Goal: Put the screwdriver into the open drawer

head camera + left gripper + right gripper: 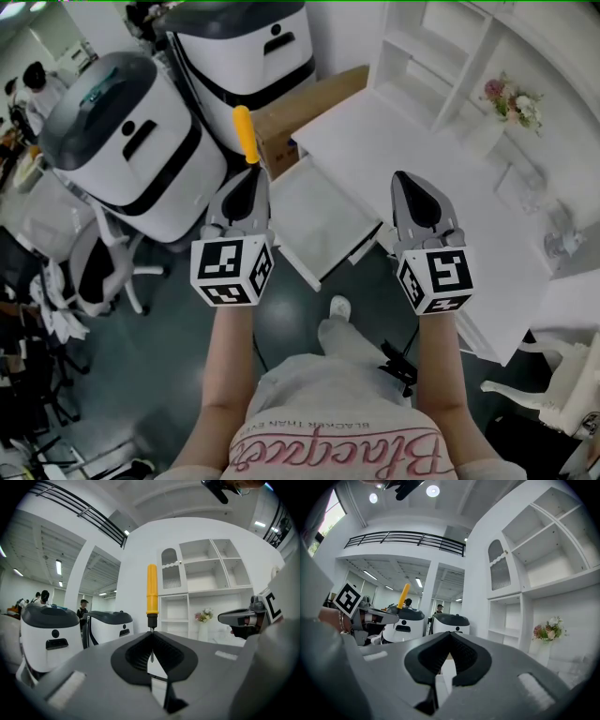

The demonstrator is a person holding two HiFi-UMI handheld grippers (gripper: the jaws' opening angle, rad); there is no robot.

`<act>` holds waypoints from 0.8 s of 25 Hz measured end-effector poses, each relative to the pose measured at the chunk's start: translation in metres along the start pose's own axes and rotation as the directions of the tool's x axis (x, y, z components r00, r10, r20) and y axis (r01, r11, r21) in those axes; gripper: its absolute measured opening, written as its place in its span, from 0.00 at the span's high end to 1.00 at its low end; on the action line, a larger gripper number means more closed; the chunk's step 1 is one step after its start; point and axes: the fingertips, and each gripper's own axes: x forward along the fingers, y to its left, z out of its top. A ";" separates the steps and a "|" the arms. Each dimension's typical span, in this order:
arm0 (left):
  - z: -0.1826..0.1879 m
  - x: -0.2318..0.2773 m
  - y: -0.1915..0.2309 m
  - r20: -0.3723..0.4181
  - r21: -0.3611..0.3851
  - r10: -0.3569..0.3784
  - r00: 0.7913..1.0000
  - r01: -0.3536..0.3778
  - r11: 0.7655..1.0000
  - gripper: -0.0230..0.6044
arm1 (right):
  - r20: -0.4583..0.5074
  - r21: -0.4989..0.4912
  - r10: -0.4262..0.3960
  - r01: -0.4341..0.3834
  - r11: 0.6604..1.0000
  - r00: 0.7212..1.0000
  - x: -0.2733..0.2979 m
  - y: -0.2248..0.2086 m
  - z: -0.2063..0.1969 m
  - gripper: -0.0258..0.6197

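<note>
Two grippers point level above the open drawer [321, 221], but only the left gripper [247, 178] carries anything. Its jaws are pinched on the thin metal shaft of the screwdriver [245, 134], whose yellow handle stands upright above the fingertips. The right gripper [405, 180] is closed on nothing. The drawer lies lower down, between the two and just right of the left one, so I'd expect the screwdriver to need tipping over before it goes in.

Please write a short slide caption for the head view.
Left gripper grips the screwdriver by its shaft; right gripper shut and empty; open drawer shows between them.
</note>
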 end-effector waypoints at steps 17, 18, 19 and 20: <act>-0.017 0.101 0.016 -0.061 -0.021 0.097 0.993 -0.098 0.995 0.92 | -0.025 0.024 0.102 -0.101 0.995 0.995 0.099 -0.065 -0.022 0.96; -0.020 0.105 0.017 -0.069 -0.022 0.100 0.993 -0.101 0.995 0.92 | -0.030 0.028 0.106 -0.105 0.994 0.994 0.103 -0.067 -0.025 0.96; -0.023 0.109 0.018 -0.078 -0.024 0.103 0.992 -0.105 0.994 0.92 | -0.036 0.033 0.108 -0.107 0.994 0.993 0.107 -0.069 -0.028 0.96; -0.027 0.113 0.019 -0.087 -0.026 0.105 0.991 -0.108 0.994 0.92 | -0.042 0.038 0.111 -0.109 0.993 0.993 0.110 -0.071 -0.031 0.96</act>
